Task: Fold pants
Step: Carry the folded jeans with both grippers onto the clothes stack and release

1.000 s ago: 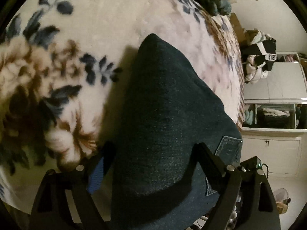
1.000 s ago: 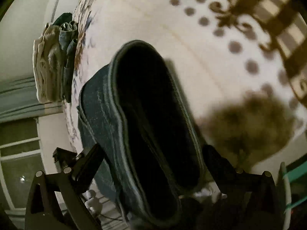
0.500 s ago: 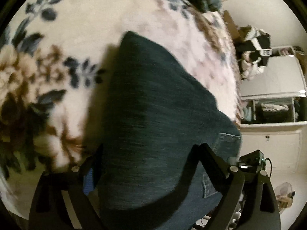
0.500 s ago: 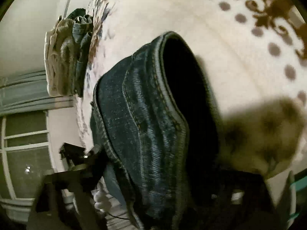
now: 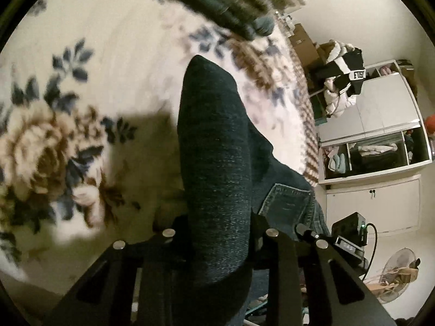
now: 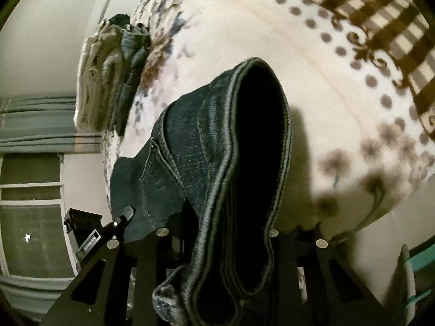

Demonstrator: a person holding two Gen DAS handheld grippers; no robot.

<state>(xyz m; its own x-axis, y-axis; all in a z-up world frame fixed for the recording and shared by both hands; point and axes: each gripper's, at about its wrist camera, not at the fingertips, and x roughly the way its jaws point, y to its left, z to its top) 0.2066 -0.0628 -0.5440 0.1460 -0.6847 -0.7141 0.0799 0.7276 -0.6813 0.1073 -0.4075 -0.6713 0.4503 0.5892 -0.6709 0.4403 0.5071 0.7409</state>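
Dark blue denim pants (image 5: 214, 168) hang folded over a floral blanket (image 5: 81, 95) on a bed. My left gripper (image 5: 218, 231) is shut on a thick fold of the pants, with a back pocket (image 5: 285, 201) showing to its right. My right gripper (image 6: 217, 233) is shut on the pants (image 6: 190, 168) at the hemmed leg openings, whose dark inside (image 6: 258, 141) faces the camera. Both hold the cloth lifted above the blanket (image 6: 312, 62). The fingertips are hidden in the denim.
A pile of folded clothes (image 5: 217, 2) lies at the far end of the bed, also in the right wrist view (image 6: 108, 73). White wardrobe and shelves (image 5: 380, 125) stand to the right. A fan (image 5: 394, 279) sits on the floor. Window and curtains (image 6: 30, 163) are at left.
Both grippers closed from wide open onto the pants. The cloth has bunched into a narrower fold and is lifted higher off the blanket.
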